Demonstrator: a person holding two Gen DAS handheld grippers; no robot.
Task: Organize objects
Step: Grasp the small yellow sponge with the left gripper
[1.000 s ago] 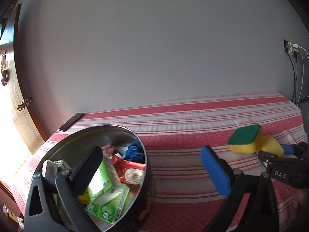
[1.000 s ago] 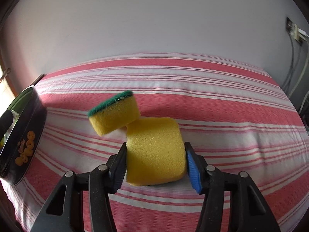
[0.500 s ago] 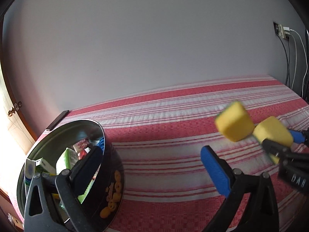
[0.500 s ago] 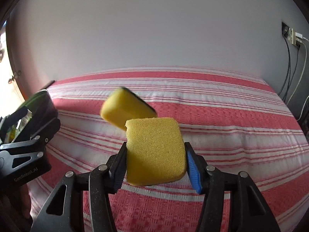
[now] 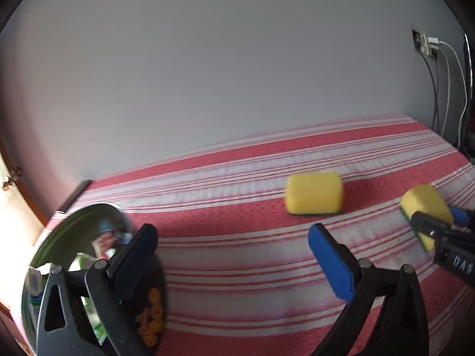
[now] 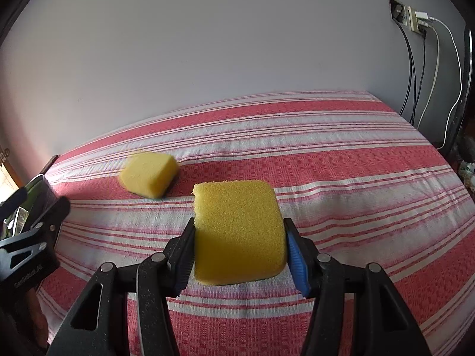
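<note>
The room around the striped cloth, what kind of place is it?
Probably a bedroom at home: a red-and-white striped bedspread over a wide soft surface against a plain wall, a wall socket with chargers, and a wooden door.

White letters reading "DA" and a cut-off third character stand on the black body of the right claw (image 5: 445, 222) at four o'clock in the left wrist view. The round tin (image 5: 89, 225) at eight o'clock bears orange lettering, too blurred to read. Faint print on the left claw (image 6: 38, 222) is illegible.
</note>
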